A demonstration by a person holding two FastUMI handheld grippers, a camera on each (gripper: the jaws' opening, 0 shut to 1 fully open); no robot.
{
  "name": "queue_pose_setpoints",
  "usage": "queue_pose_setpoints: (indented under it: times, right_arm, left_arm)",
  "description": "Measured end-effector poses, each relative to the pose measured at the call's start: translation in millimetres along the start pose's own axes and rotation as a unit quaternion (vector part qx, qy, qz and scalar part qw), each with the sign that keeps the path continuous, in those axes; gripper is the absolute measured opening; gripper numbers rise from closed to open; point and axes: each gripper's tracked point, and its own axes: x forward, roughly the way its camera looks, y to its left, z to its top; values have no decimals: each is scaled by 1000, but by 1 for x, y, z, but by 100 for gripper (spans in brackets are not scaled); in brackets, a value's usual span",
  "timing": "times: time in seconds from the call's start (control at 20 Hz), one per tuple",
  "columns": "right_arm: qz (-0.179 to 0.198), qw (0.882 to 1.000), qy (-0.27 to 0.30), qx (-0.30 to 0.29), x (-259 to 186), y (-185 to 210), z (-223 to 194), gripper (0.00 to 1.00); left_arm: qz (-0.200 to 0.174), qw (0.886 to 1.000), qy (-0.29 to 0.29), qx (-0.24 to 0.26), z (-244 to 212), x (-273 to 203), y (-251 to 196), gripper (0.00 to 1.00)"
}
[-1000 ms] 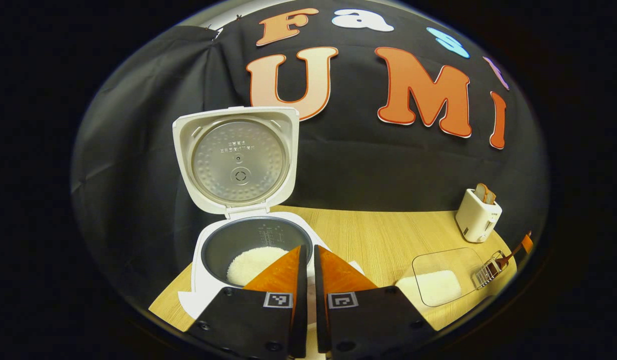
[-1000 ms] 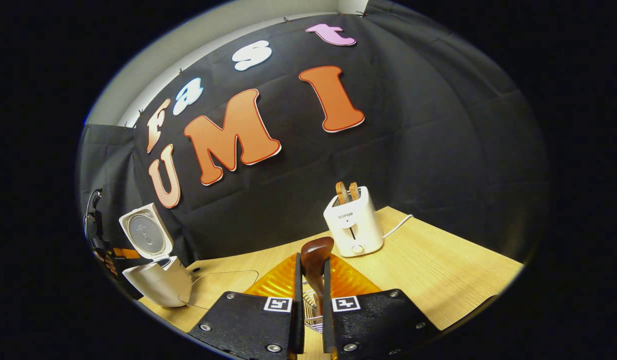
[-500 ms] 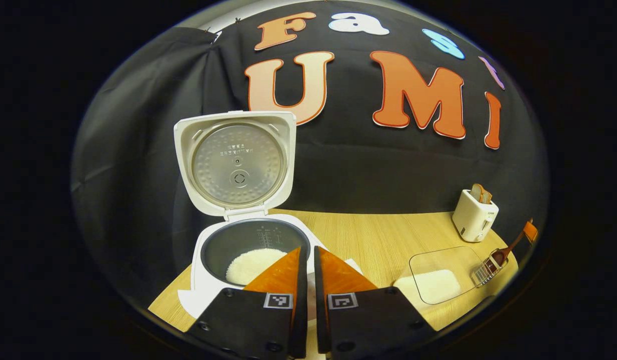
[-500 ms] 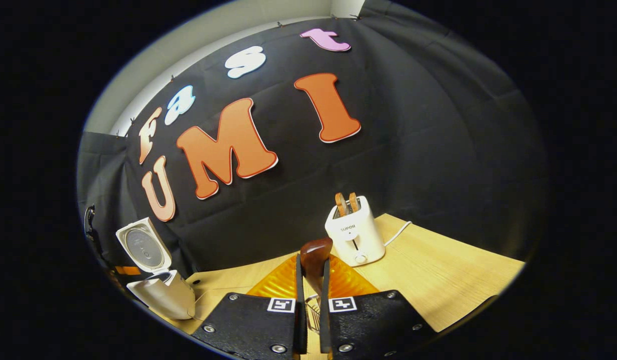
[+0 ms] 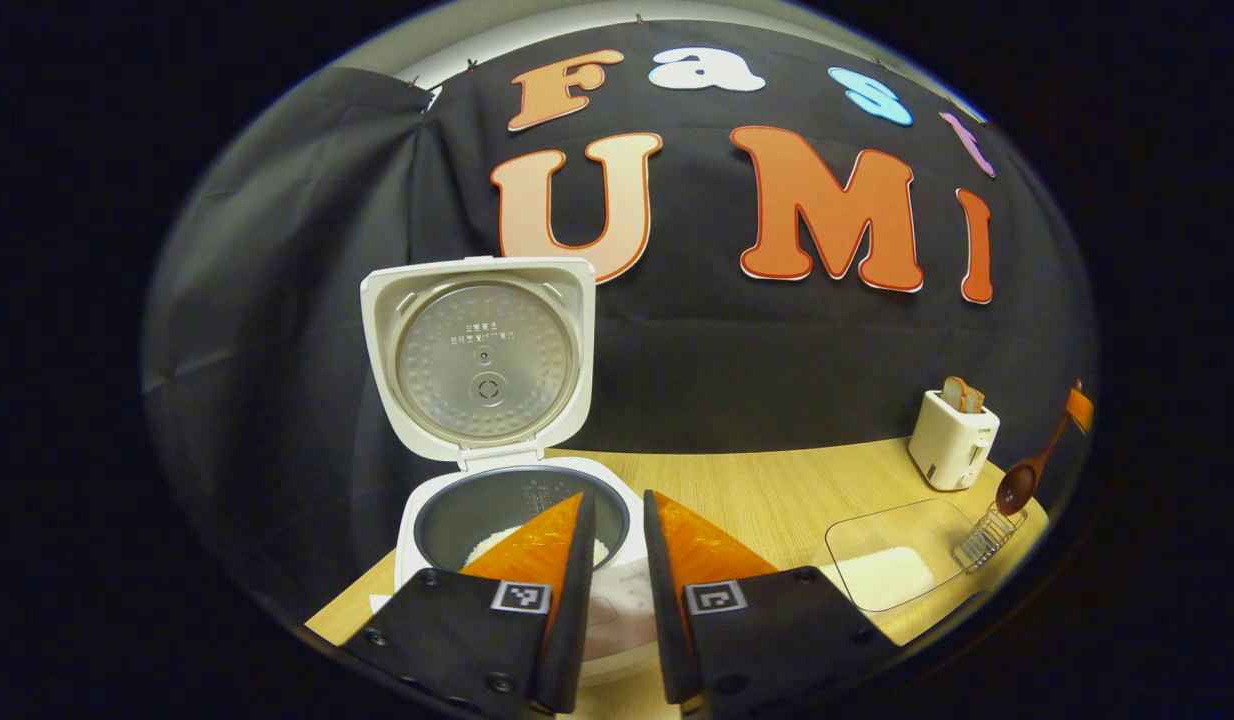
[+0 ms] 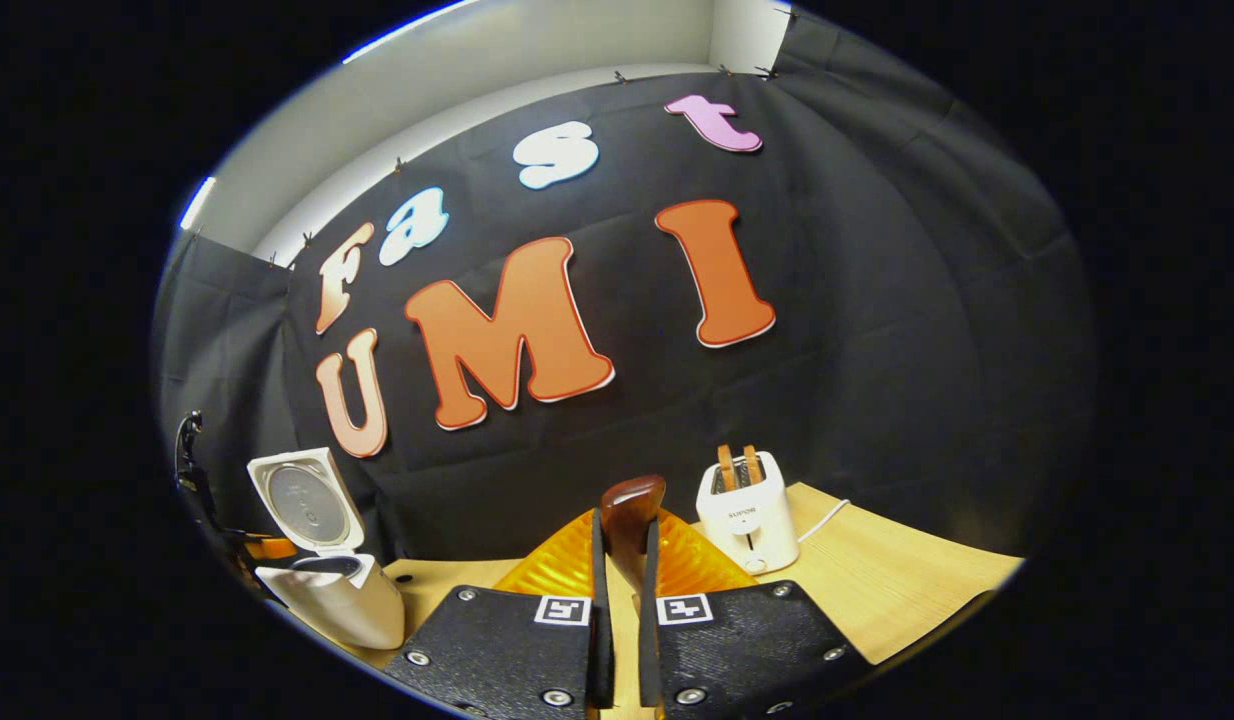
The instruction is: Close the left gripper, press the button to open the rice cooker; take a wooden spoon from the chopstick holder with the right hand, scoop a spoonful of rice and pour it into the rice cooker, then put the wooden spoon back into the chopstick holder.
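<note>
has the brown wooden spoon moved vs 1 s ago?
Yes. In the left gripper view the brown wooden spoon has risen: its bowl now hangs above the wire chopstick holder, beside the white toaster. The right gripper is shut on its handle.

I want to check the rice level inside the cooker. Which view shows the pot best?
The left gripper view: it looks down into the open pot, with rice partly behind its own fingers. The right gripper view shows the cooker side-on at the edge, its inside hidden.

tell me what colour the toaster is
White, with brown toast slices poking out the top. The toaster shows best in the right gripper view.
</note>
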Motion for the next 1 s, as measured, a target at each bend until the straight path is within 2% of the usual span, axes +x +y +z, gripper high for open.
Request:
queue_pose_setpoints:
  times: [0.05, 0.1, 0.25, 0.45, 0.5, 0.55, 0.6, 0.65, 0.7, 0.75, 0.8, 0.85, 1.0]
  right_arm:
    - [10, 1000, -4, 5, 1, 9, 4, 10]
    - [21, 1000, -4, 8, 3, 18, 5, 10]
    - [53, 998, -5, 20, 8, 44, 8, 10]
    - [82, 996, 8, 16, 17, 72, -7, 10]
    - [86, 996, 13, 15, 19, 76, -11, 10]
    - [90, 996, 21, 12, 21, 80, -20, 10]
    - [92, 995, 30, 11, 23, 83, -28, 10]
    - [93, 995, 40, 9, 27, 86, -36, 14]
    - [96, 994, 50, 11, 29, 89, -43, 10]
    - [102, 993, 56, 13, 30, 93, -48, 10]
    - [105, 993, 60, 12, 32, 97, -52, 10]
    - [104, 993, 63, 8, 33, 98, -56, 10]
    - [94, 993, 77, -8, 40, 100, -72, 10]
  left_arm:
    - [-2, 1000, -5, 3, 2, -1, -2, 43]
    - [-4, 1000, -9, 7, 4, -2, -3, 43]
    - [-5, 1000, -25, 17, 7, -4, -5, 62]
    - [-9, 999, -40, 21, 10, -4, -8, 78]
    - [-7, 999, -42, 20, 11, -4, -6, 78]
    - [-6, 999, -43, 19, 11, -4, -6, 83]
    - [-5, 999, -45, 18, 11, -3, -5, 81]
    - [-4, 999, -45, 18, 10, -2, -5, 81]
    - [-3, 999, -44, 18, 10, -1, -4, 83]
    - [-3, 999, -42, 18, 8, -1, -4, 81]
    - [-2, 999, -41, 19, 7, 0, -4, 83]
    - [-1, 999, -40, 19, 7, 1, -3, 81]
    - [0, 999, -38, 21, 4, 2, -2, 83]
